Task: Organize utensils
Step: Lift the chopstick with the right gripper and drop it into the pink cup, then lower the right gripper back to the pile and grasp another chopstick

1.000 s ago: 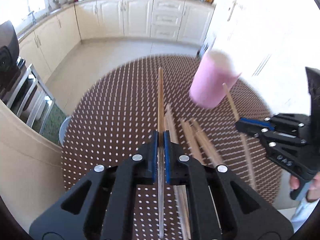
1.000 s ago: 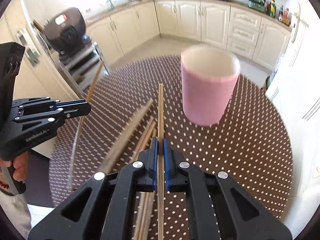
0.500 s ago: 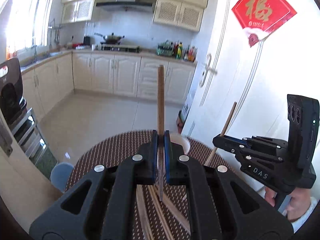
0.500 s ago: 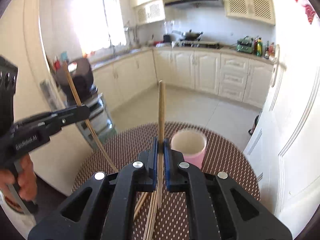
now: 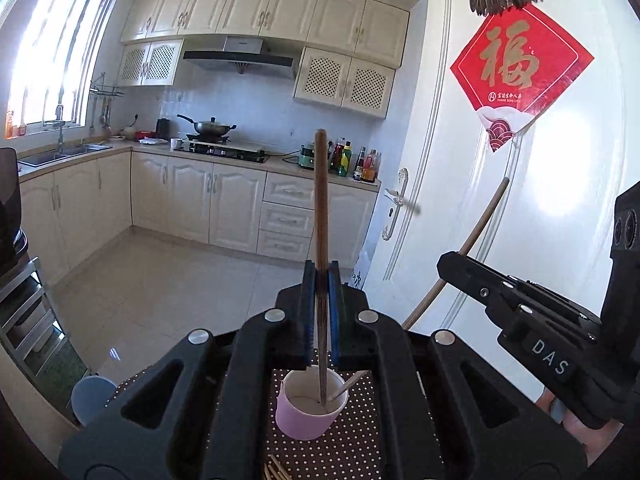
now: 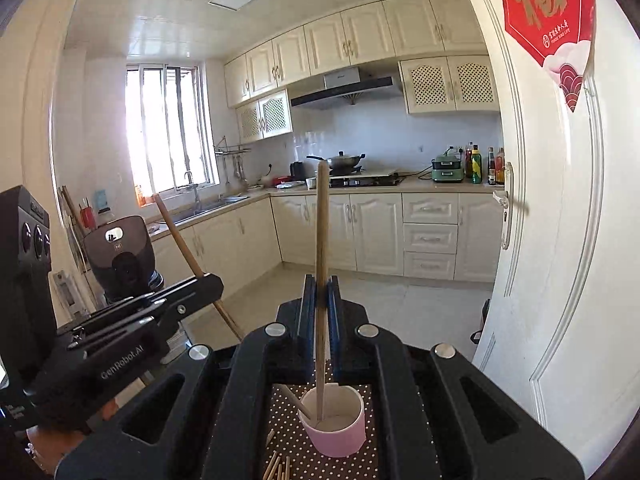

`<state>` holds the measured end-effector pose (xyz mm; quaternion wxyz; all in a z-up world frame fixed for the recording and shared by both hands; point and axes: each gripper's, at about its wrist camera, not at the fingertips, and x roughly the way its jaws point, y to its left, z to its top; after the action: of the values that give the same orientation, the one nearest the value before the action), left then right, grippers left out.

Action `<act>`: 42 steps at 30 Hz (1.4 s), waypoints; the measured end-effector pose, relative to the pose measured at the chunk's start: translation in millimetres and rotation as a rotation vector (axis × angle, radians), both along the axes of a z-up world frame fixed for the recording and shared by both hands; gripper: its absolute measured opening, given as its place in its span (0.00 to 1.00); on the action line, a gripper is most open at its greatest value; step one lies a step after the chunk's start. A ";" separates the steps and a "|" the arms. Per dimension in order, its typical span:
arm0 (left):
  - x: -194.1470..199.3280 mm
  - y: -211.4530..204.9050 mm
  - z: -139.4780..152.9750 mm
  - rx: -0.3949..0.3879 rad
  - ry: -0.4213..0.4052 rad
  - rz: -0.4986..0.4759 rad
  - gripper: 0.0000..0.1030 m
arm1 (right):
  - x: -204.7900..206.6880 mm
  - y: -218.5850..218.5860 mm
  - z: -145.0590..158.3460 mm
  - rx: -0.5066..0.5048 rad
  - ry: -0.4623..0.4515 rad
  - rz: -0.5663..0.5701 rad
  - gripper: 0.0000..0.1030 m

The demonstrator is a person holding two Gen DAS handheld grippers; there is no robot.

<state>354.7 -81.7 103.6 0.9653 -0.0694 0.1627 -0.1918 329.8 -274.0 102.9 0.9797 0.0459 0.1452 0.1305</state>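
My left gripper [image 5: 320, 276] is shut on a dark wooden chopstick [image 5: 321, 200] that stands nearly upright, its lower tip inside the pink cup [image 5: 304, 420]. My right gripper [image 6: 320, 292] is shut on a paler chopstick [image 6: 321, 232], whose lower end also reaches into the pink cup [image 6: 340, 436]. Each gripper shows in the other's view: the right gripper [image 5: 444, 260] with its slanted chopstick [image 5: 480, 224], the left gripper [image 6: 212, 284] with its slanted chopstick [image 6: 180, 236]. Several loose chopsticks [image 6: 276, 468] lie on the dotted brown table [image 6: 288, 432] in front of the cup.
A white door [image 5: 520, 200] with a red paper sign stands close on the right. A black appliance [image 6: 120, 256] sits on a rack to the left, and a blue stool [image 5: 92, 396] is beside the table. Kitchen cabinets line the far wall.
Both grippers rose from the table and tilted up, each carrying its chopstick. The chopsticks swung upright, and their lower tips now sit in the pink cup.
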 end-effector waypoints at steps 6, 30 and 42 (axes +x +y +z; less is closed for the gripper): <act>14.9 -13.8 -28.0 0.027 0.015 -0.007 0.06 | 16.1 -5.9 -19.5 -0.003 0.048 0.014 0.04; 9.8 -26.8 -95.7 0.165 0.064 -0.027 0.07 | 16.7 -5.9 -84.0 0.002 0.146 0.079 0.08; -8.2 -1.0 -90.7 0.174 0.072 0.053 0.64 | -7.9 -10.9 -75.2 0.006 0.128 0.041 0.37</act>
<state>346.5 -82.8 12.9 0.9660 0.0036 0.2116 -0.1488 321.9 -284.9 27.7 0.9653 0.0541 0.2083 0.1477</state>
